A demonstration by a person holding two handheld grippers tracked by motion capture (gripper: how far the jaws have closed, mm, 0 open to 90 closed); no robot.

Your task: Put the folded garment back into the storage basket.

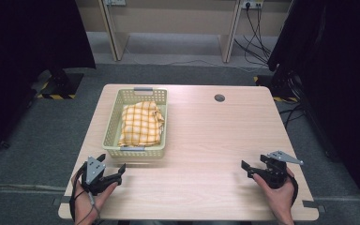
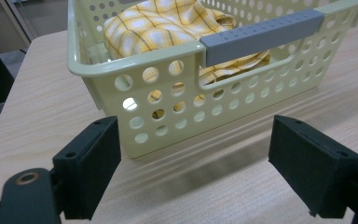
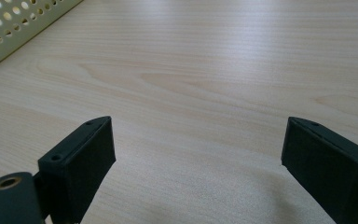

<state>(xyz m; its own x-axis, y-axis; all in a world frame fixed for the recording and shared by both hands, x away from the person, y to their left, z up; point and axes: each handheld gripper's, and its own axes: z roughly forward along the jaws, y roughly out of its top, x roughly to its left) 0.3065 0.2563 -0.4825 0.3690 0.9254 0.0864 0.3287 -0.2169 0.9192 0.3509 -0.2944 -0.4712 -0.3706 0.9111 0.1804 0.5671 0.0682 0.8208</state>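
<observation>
Both tongs idle, jaws apart, at the tabletop's [image 1: 206, 140] near edge.
Left tongs [image 1: 111, 168] face the perforated basket [image 1: 111, 126] holding yellow checked cloth [image 1: 141, 123] at 12 o'clock, likely readying a reach; right tongs [image 1: 252, 169] grip nothing.

Perforated plastic basket [image 2: 177, 88], checked cloth [image 2: 168, 23], matt wood-grain table [image 3: 214, 70].

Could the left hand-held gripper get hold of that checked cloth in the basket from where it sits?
Probably yes: the left hand-held gripper is open just short of the basket, whose top is open, and nothing covers the yellow checked cloth.
</observation>
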